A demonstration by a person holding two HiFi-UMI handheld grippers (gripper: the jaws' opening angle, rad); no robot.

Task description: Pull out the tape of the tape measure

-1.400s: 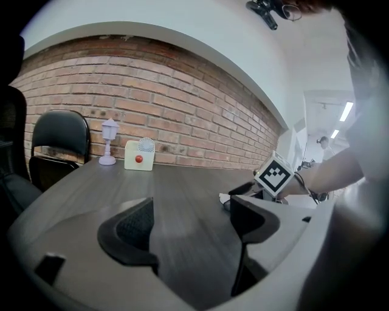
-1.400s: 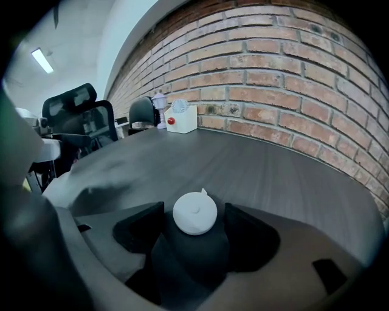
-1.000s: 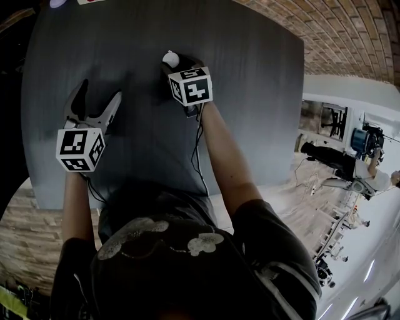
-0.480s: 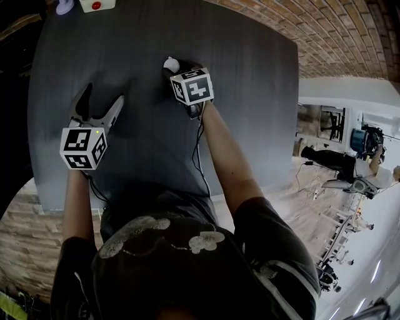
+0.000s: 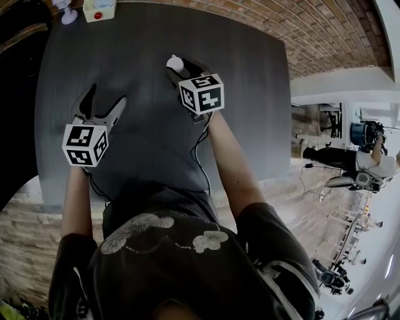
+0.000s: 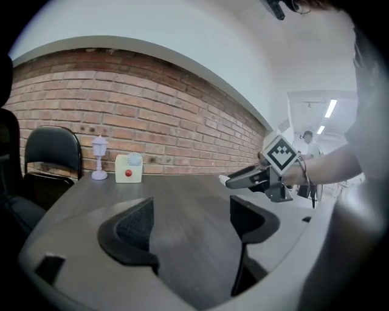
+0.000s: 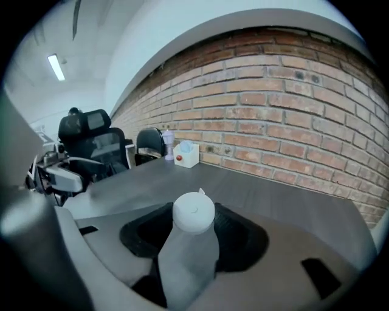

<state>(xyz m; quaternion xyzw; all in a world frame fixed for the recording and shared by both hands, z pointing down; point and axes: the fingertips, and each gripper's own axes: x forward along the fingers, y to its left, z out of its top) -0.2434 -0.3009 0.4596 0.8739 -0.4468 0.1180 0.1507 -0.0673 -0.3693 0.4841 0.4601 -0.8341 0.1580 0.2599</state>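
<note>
A dark grey table carries the scene, a brick wall behind its far edge; over its left half hangs the left gripper, its tongs spread wide with only bare tabletop between them; over the middle, nearer the far edge, the right gripper pinches the white round tape measure between its pads; each gripper bears a cube of black-and-white square markers; at the far left corner stand a cream box with a red button and a small white lamp.
</note>
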